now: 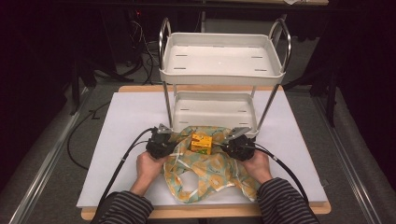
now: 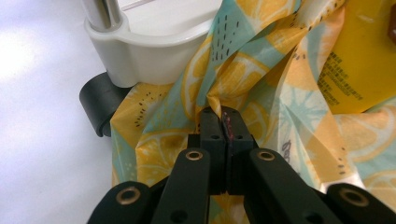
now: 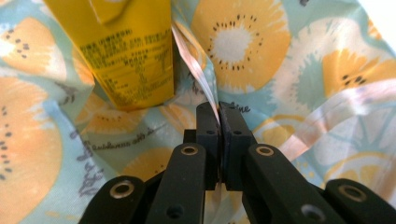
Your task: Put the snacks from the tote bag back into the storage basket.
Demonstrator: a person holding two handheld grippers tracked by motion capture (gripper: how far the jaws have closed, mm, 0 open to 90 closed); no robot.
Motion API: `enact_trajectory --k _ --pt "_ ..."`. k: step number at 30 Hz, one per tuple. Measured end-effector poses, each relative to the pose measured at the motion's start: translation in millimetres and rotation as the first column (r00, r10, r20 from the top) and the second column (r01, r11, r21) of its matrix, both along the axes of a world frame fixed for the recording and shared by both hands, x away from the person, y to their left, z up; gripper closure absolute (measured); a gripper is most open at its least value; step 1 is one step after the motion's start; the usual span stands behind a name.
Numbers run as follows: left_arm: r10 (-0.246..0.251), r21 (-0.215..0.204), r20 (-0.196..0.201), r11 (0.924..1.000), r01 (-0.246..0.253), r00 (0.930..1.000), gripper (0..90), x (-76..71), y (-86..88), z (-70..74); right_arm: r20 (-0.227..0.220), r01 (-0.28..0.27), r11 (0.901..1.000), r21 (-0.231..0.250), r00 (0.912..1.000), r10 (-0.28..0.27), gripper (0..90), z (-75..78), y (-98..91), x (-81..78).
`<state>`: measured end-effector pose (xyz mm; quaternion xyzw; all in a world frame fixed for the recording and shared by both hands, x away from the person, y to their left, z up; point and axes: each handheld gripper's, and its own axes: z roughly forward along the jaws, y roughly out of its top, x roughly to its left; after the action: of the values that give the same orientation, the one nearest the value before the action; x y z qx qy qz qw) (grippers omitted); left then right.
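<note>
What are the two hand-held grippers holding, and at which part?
Both hold the fruit-print bag. The left hand-held gripper pinches a fold at its left edge; the right hand-held gripper pinches its right edge, beside the yellow carton.

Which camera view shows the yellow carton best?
The right gripper view: the yellow carton is near, its small print visible. The left gripper view catches one side; the high view shows it small on the fruit-print bag.

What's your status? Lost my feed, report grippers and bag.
Left gripper and right gripper both shut on bag fabric. Yellow carton sits on bag. White cart just behind, wheel touching fabric.
</note>
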<state>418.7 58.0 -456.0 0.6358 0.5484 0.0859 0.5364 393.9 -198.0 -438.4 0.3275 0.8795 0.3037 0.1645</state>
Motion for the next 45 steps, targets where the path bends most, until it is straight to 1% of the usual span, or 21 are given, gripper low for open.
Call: enact_trajectory --k 3,6,7,10,11,18,22,23,24,25,29,30,31,34,35,36,38,39,41,44,45 --pt "0.003 -0.005 -0.006 1.0000 -0.003 1.0000 89.2 0.1 1.1 0.9 -0.012 0.012 0.9999 0.000 0.9999 -0.012 89.1 -1.9 -1.2 -0.1" --pt "0.005 0.009 -0.013 1.0000 -0.005 0.9999 89.3 1.5 2.8 0.6 -0.020 0.009 1.0000 -0.004 0.9998 -0.009 89.1 -3.4 -1.1 -0.6" --pt "0.009 0.013 -0.021 0.9999 -0.009 0.9997 89.4 1.8 2.9 -0.1 -0.023 0.006 0.9998 -0.021 0.9997 -0.007 89.1 -5.9 -0.3 -0.3" --pt "0.008 0.027 -0.041 0.9996 -0.007 0.9991 89.5 2.4 2.8 -1.9 -0.040 0.005 0.9996 -0.027 0.9992 -0.007 89.3 -10.0 -0.4 1.7" --pt "0.007 0.031 -0.043 0.9995 -0.005 0.9990 89.6 2.4 2.7 -2.2 -0.068 0.010 0.9992 -0.038 0.9976 -0.013 89.5 -13.6 -1.0 3.4" --pt "0.003 0.055 -0.075 0.9985 0.001 0.9972 89.6 3.2 1.1 -7.1 -0.110 0.000 0.9982 -0.061 0.9939 -0.006 89.5 -19.0 -2.3 4.8" --pt "-0.005 0.071 -0.090 0.9974 0.011 0.9959 89.5 2.8 -1.0 -9.8 -0.116 0.001 0.9985 -0.055 0.9932 -0.007 89.0 -20.0 -3.3 3.2" --pt "-0.009 0.081 -0.087 0.9966 0.016 0.9961 89.5 2.2 -2.0 -11.3 -0.120 0.003 0.9988 -0.048 0.9928 -0.009 84.4 -19.6 -4.0 1.6" --pt "-0.009 0.081 -0.087 0.9966 0.016 0.9961 89.5 2.2 -2.0 -11.3 -0.120 0.003 0.9988 -0.048 0.9928 -0.009 84.4 -19.6 -4.0 1.6" --pt "-0.010 0.080 -0.090 0.9966 0.017 0.9959 89.4 2.0 -2.2 -11.3 -0.111 -0.001 0.9991 -0.043 0.9938 -0.004 76.4 -16.8 -4.8 -1.6" --pt "-0.010 0.079 -0.088 0.9967 0.017 0.9960 89.3 1.8 -2.3 -11.1 -0.062 0.004 0.9998 0.022 0.9981 -0.002 64.2 -1.5 -8.7 -13.8" --pt "-0.010 0.079 -0.088 0.9967 0.017 0.9960 89.2 1.8 -2.3 -11.1 -0.062 0.004 0.9998 0.022 0.9981 -0.002 64.2 -1.5 -8.7 -13.8" --pt "-0.010 0.079 -0.089 0.9968 0.017 0.9960 89.2 1.7 -2.4 -11.2 -0.050 0.012 0.9990 0.043 0.9987 -0.010 62.0 4.2 -11.0 -17.1" --pt "-0.012 0.079 -0.088 0.9967 0.019 0.9960 89.2 1.6 -2.6 -11.3 0.020 0.030 0.9953 0.092 0.9993 -0.032 58.3 20.6 -19.1 -24.8" --pt "-0.011 0.079 -0.087 0.9967 0.018 0.9961 89.1 1.6 -2.8 -11.4 0.074 0.048 0.9933 0.105 0.9956 -0.056 54.4 31.4 -25.3 -28.5" --pt "-0.013 0.079 -0.088 0.9967 0.020 0.9960 89.1 1.6 -2.9 -11.5 0.074 0.048 0.9933 0.105 0.9956 -0.056 54.4 31.4 -25.3 -28.5" --pt "-0.013 0.082 -0.089 0.9964 0.021 0.9959 89.0 1.7 -3.0 -11.8 0.140 0.098 0.9852 0.141 0.9832 -0.117 49.2 44.6 -30.7 -30.2" --pt "-0.013 0.082 -0.091 0.9964 0.021 0.9958 89.0 1.6 -3.1 -11.9 0.140 0.098 0.9852 0.141 0.9832 -0.117 49.2 44.6 -30.7 -30.2" --pt "-0.014 0.084 -0.092 0.9962 0.022 0.9957 89.0 1.3 -3.3 -11.9 0.161 0.117 0.9826 0.144 0.9771 -0.140 46.7 49.5 -31.7 -26.6" --pt "-0.014 0.084 -0.093 0.9962 0.022 0.9956 88.9 0.9 -3.9 -12.3 0.172 0.140 0.9768 0.162 0.9706 -0.168 49.2 48.5 -30.4 -16.8" --pt "-0.014 0.085 -0.092 0.9962 0.022 0.9956 88.7 0.7 -3.8 -12.2 0.137 0.145 0.9750 0.168 0.9761 -0.169 56.0 43.6 -27.7 -9.3"
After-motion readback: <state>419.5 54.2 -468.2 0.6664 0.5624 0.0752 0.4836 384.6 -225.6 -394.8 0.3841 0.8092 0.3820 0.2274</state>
